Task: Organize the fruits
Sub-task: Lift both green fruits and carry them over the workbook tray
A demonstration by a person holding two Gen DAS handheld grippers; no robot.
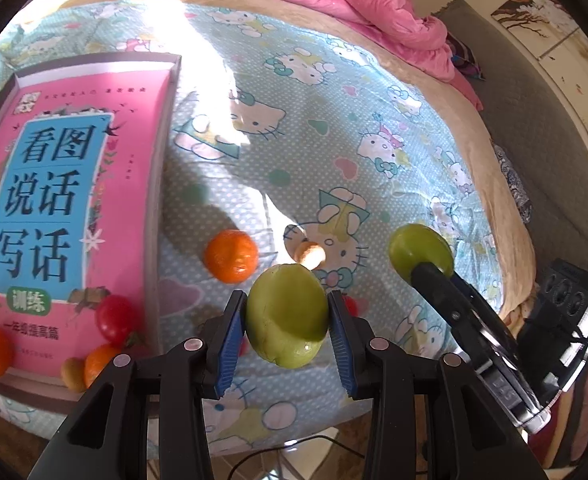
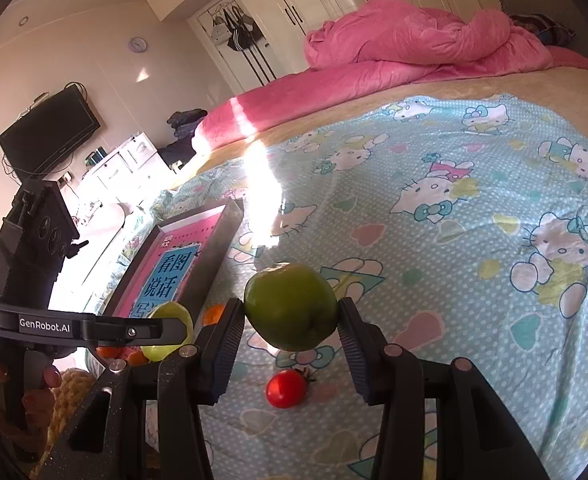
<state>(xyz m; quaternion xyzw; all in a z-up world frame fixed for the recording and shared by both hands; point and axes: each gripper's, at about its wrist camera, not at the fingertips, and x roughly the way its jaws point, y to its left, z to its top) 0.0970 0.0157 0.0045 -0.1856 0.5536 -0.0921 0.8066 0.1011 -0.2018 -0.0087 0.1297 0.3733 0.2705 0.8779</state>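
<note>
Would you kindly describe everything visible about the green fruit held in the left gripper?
The green fruit is round, smooth and yellowish green, with a small dimple near its lower end. The left gripper clamps it on both sides with blue ribbed pads, holding it above the cartoon-print bedsheet. Nothing else touches it.
</note>
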